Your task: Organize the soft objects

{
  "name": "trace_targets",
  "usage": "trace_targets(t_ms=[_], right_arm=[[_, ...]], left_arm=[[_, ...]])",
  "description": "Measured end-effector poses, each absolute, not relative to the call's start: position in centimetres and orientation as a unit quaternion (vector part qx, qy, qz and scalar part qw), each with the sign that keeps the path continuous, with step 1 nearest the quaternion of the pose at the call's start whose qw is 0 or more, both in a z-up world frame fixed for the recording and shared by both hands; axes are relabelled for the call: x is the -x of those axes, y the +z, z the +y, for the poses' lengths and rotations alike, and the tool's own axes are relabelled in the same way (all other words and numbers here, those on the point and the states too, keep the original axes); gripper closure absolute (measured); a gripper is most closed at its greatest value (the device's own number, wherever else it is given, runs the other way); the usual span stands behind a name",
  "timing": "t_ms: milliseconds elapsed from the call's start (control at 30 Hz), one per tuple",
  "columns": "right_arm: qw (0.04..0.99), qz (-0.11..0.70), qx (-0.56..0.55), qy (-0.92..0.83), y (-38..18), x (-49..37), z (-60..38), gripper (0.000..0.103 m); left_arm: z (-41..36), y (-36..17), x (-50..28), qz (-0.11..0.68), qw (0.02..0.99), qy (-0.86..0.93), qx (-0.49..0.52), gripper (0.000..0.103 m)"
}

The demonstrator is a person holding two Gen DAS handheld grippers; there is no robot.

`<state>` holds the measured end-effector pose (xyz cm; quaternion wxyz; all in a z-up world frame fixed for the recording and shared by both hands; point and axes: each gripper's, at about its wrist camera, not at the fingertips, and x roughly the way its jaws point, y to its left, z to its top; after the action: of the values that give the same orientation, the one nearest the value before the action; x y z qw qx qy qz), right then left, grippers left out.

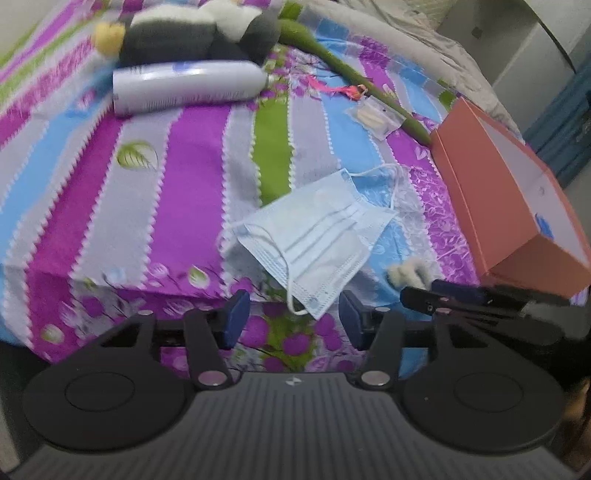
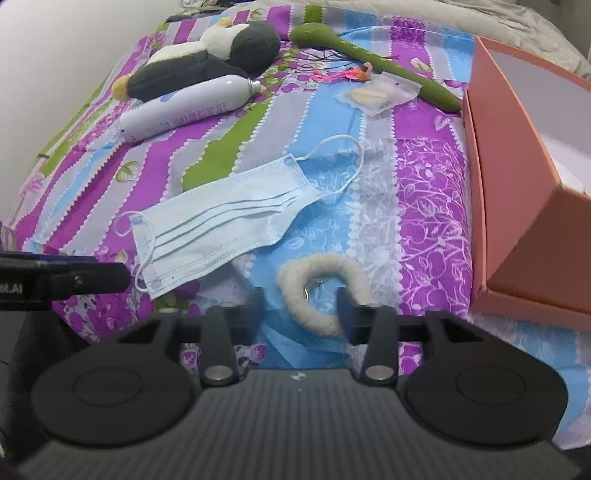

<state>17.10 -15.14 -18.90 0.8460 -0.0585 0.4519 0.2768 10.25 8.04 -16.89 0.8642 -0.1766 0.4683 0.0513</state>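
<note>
A light blue face mask lies flat on the striped bedspread; it also shows in the right wrist view. My left gripper is open, its jaws at the mask's near corner. A fluffy cream ring lies near the bed's front edge. My right gripper is open, with its jaws on either side of the ring's near part. A grey and white plush penguin lies at the back, also seen in the right wrist view. A long green plush lies beside it.
An open orange box with a white inside stands on the right, also in the left wrist view. A white spray bottle lies before the penguin. A small clear packet and a pink item lie near the green plush.
</note>
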Motion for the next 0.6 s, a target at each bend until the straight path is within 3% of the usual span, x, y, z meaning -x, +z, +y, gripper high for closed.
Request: trace_targets(t_ms=[300, 600], right_arm=[[0.850, 0.458, 0.044, 0.255, -19.1, -17.8, -16.3, 0.047], [0.844, 0.471, 0.049, 0.254, -20.9, -19.6, -16.0, 0.047]], left_arm=[[6.9, -15.0, -11.3, 0.459, 0.886, 0.035, 0.065, 0.031], [4.7, -17.9, -16.3, 0.480, 0.877, -0.024, -0.003, 0.024]])
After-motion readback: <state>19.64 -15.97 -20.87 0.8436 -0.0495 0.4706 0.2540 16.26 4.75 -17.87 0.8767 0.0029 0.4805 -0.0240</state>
